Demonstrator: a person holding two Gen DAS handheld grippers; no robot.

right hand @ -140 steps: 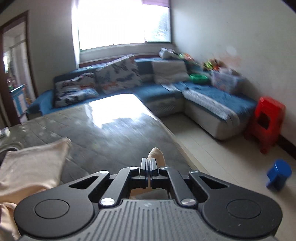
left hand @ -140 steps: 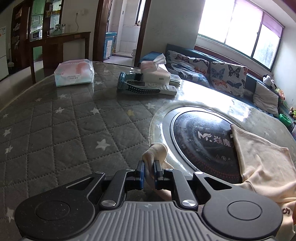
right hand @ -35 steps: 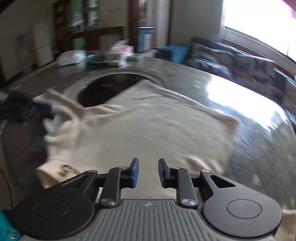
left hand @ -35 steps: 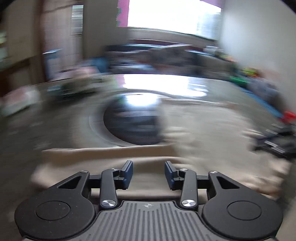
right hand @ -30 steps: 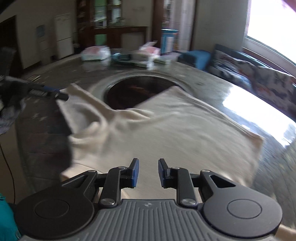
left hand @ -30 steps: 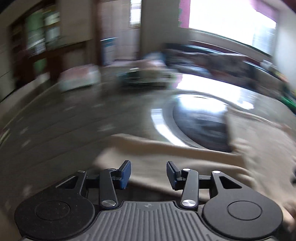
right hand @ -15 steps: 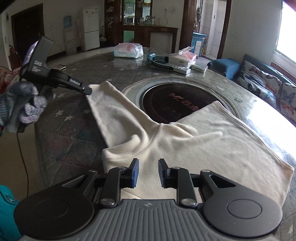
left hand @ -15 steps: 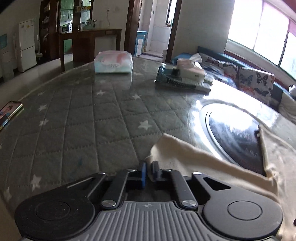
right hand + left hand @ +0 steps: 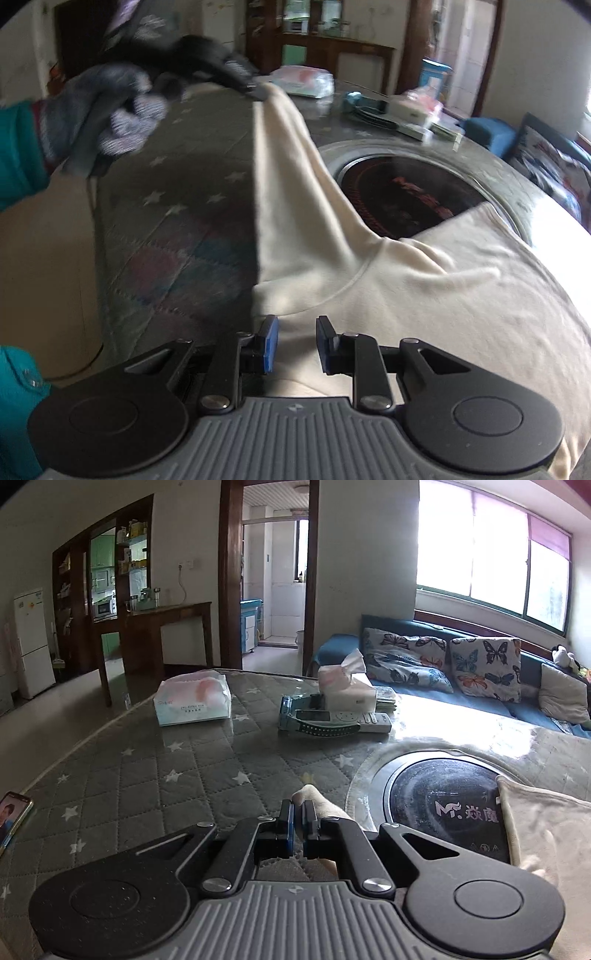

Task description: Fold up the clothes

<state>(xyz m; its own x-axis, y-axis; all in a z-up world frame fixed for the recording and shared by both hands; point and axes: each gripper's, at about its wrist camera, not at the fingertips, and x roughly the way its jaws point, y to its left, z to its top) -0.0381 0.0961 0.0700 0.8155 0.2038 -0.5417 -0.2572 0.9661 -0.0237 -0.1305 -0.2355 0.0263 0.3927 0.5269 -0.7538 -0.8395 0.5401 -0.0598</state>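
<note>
Cream garment (image 9: 424, 295) spread on the quilted tabletop (image 9: 177, 206), partly over the round dark inset (image 9: 399, 195); one sleeve (image 9: 291, 177) stretches as a long band away from the body toward the far edge. Left hand-held gripper (image 9: 298, 818), jaws clamped on the sleeve tip, held by a gloved hand (image 9: 110, 107). Right hand-held gripper (image 9: 297, 345), jaws apart and empty, above the body near the shoulder.
</note>
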